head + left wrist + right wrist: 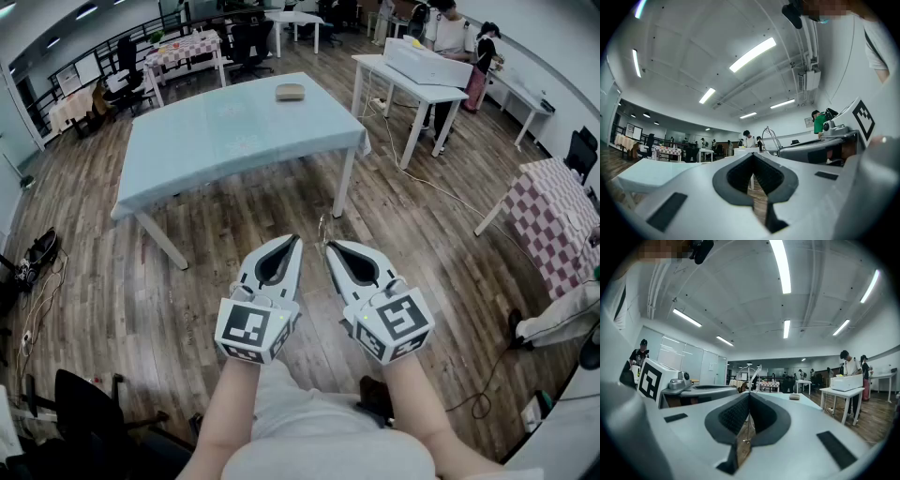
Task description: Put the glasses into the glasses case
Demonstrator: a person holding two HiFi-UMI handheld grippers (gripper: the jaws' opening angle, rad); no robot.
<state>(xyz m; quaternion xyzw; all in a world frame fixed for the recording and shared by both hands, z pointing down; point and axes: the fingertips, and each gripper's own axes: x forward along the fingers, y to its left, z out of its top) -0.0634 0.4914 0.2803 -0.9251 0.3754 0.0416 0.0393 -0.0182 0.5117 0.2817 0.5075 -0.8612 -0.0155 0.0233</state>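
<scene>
The glasses case point(291, 92), small and tan, lies at the far side of the table point(234, 141), which has a pale blue cloth; it also shows in the right gripper view point(794, 397). Both grippers are held side by side over the wooden floor, short of the table's near edge. My right gripper point(330, 248) is shut on the thin wire-framed glasses point(323, 228), whose frame sticks up past its tips point(753, 373). A thin wire runs down between the pads. My left gripper point(294, 242) is shut with nothing in it. From the left gripper view the glasses point(771, 136) stand beside the right gripper.
A white table point(422, 70) with a box stands at the right rear, with people beside it. A checkered table point(553, 216) is at the right and a black chair point(89, 403) at the lower left. Cables trail on the floor point(441, 183).
</scene>
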